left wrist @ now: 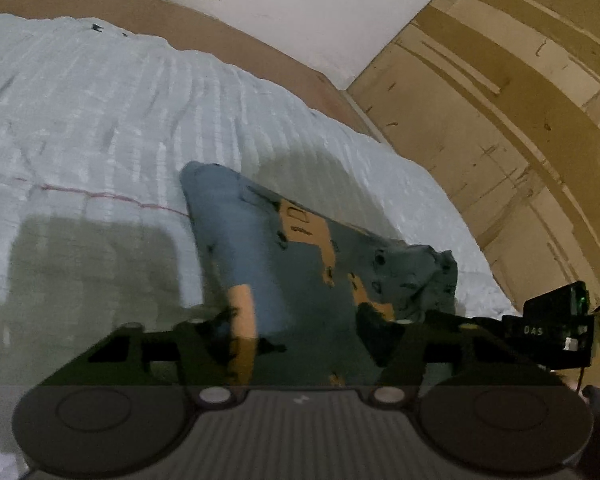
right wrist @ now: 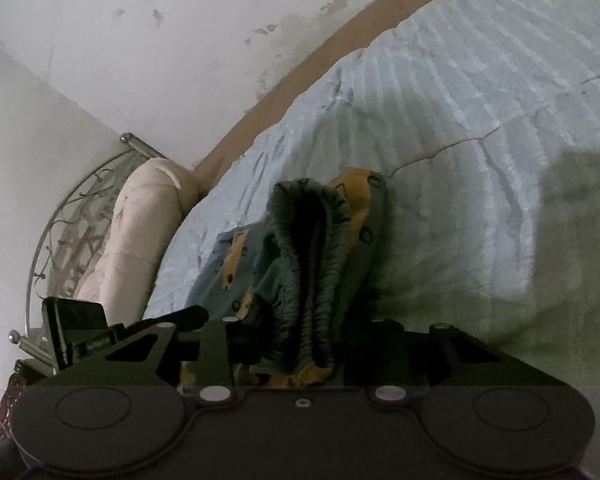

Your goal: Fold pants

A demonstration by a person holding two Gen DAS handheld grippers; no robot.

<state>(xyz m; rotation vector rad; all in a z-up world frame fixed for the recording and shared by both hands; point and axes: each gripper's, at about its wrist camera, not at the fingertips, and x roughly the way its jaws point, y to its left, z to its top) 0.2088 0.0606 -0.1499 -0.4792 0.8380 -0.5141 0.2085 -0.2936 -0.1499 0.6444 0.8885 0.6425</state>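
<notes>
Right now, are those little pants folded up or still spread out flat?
Partly folded, not flat. The pants lie doubled on the bedspread, and the elastic waistband stands bunched between the right gripper fingers.

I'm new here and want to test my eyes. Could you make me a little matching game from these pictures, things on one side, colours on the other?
Things:
1. pants
2. bedspread
3. pillow
4. panelling

Colours:
A. cream
B. brown
C. grey-blue with orange patches
D. pale blue, ribbed

Pairs: 1-C, 2-D, 3-A, 4-B
</notes>
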